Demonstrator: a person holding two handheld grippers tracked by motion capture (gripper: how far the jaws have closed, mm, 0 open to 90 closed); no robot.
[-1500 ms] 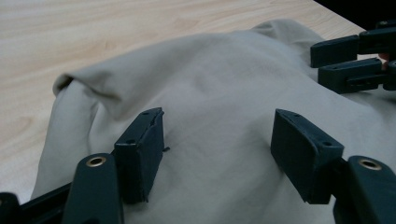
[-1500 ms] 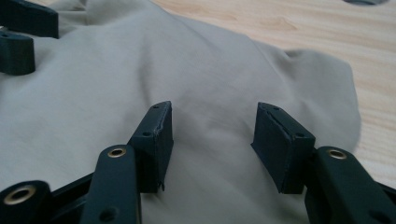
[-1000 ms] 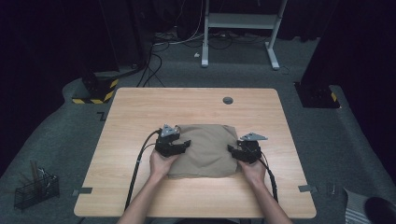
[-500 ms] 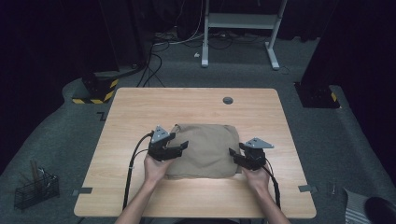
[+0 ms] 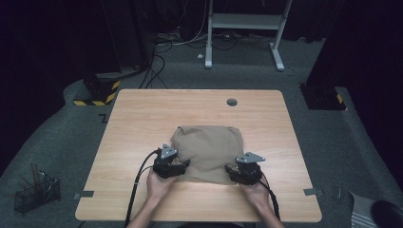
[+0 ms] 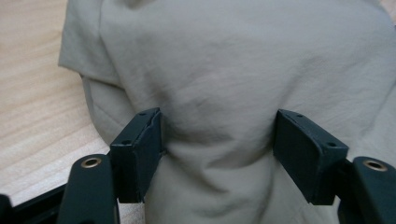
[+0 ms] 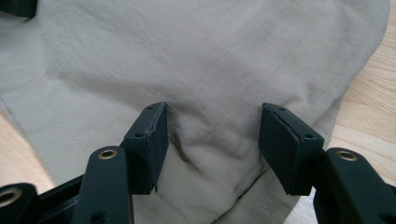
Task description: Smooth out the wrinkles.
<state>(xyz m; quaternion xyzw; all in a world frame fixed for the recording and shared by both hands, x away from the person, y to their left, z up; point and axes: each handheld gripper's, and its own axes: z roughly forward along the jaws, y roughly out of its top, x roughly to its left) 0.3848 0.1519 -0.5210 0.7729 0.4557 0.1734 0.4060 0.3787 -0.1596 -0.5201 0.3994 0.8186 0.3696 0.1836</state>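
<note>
A tan folded cloth (image 5: pixel 209 149) lies in the middle of the wooden table (image 5: pixel 142 118). My left gripper (image 5: pixel 183 166) is at the cloth's near left corner and my right gripper (image 5: pixel 231 171) at its near right corner. In the left gripper view the jaws (image 6: pixel 217 140) stand wide, with a soft bulge of cloth (image 6: pixel 224 70) between them. The right gripper (image 7: pixel 212 135) also stands wide over a wrinkled corner of the cloth (image 7: pixel 187 60). Both pairs of jaws have just been opening, the right most recently. The cloth lies loose between the pads, not pinched.
A round cable hole (image 5: pixel 231 101) sits near the table's far edge. On the floor are a wire basket (image 5: pixel 35 192) at the left, a yellow-and-black striped block (image 5: pixel 97 92), cables and a white desk frame (image 5: pixel 242 21) behind the table.
Both hands have drawn back toward the table's near edge, from the cloth's sides to its near corners. The cloth stays flat in place.
</note>
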